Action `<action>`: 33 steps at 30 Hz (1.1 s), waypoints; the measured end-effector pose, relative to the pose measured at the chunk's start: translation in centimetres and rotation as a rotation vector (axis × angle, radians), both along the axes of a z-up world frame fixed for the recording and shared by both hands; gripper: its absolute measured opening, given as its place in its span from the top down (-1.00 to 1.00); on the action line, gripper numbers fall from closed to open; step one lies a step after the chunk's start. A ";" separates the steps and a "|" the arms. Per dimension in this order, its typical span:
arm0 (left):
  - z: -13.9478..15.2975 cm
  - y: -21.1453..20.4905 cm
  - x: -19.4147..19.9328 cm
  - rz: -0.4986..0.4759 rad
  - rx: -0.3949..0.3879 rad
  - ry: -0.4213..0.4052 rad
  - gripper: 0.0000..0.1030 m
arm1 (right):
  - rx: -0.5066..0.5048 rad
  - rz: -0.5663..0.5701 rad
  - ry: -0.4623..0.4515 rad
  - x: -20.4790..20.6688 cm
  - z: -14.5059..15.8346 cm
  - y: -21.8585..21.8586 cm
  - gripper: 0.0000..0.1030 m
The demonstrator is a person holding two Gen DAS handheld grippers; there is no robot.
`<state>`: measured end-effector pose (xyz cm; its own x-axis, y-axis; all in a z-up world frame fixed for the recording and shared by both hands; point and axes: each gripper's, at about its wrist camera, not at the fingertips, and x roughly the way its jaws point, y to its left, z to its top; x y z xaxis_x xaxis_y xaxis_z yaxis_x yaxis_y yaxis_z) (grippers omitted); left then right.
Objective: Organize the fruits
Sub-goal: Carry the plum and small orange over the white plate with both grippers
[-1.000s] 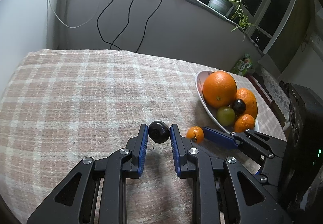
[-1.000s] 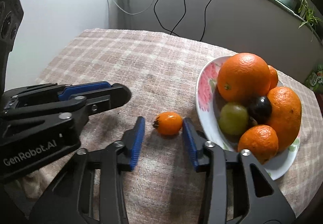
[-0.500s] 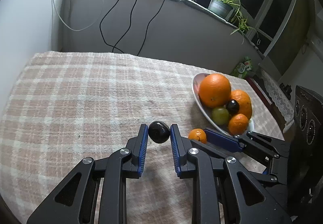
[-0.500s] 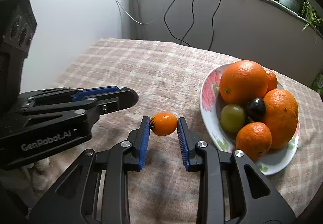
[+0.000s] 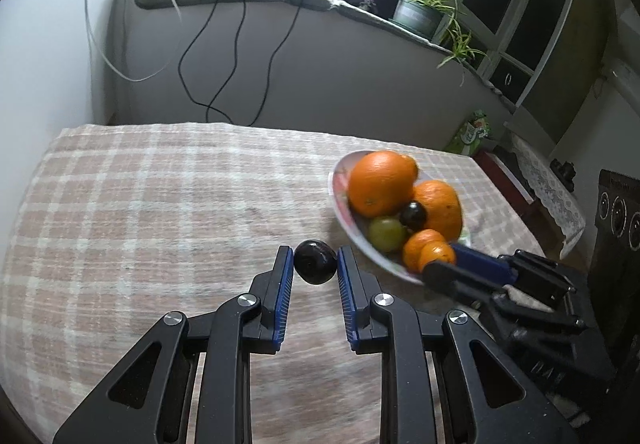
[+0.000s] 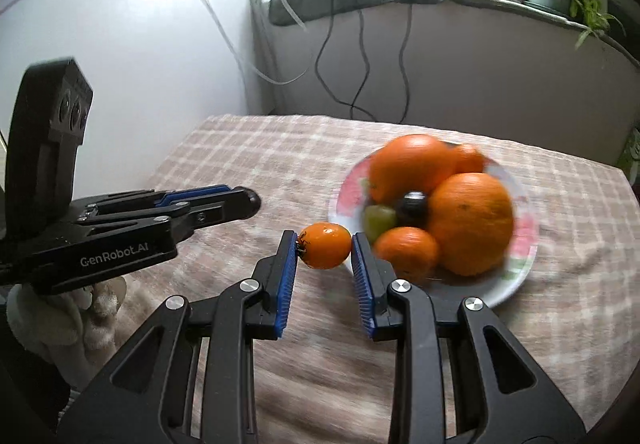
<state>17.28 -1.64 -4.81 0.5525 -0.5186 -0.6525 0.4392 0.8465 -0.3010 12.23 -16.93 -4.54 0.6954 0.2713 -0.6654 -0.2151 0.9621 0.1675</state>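
My left gripper [image 5: 315, 262] is shut on a dark plum [image 5: 315, 261] and holds it above the checked tablecloth, left of the plate. My right gripper [image 6: 324, 246] is shut on a small orange kumquat [image 6: 325, 245] and holds it up just left of the plate [image 6: 520, 268]. The white flowered plate [image 5: 340, 200] carries several fruits: a big orange [image 5: 380, 182], more oranges, a green fruit [image 5: 386, 233] and a dark plum [image 5: 413, 213]. In the left wrist view the right gripper with the kumquat [image 5: 438, 256] is at the plate's near rim.
The table has a pink checked cloth [image 5: 140, 204]. A wall with hanging black cables [image 5: 224, 56] and a sill with a potted plant [image 5: 420, 10] lie beyond the far edge. A dark speaker [image 5: 618, 212] stands at the right.
The right gripper closed on the kumquat and lifted it off the cloth. Both grippers have risen, and the left one still holds the plum.
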 end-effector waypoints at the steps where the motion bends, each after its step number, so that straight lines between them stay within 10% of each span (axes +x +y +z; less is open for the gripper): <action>1: 0.1 -0.6 -0.1 -0.005 -0.001 0.000 0.59 | 0.005 -0.006 -0.003 -0.1 0.2 -0.6 0.44; 33: 0.9 -9.7 0.7 -0.028 0.054 -0.016 0.59 | 0.116 -0.107 0.009 6.0 -0.1 -14.4 0.44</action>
<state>17.93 -11.29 -3.93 0.5487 -0.4988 -0.6709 0.4676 0.8484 -0.2482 18.21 -31.31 -4.68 0.7186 0.2713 -0.6403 -0.1098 0.9535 0.2808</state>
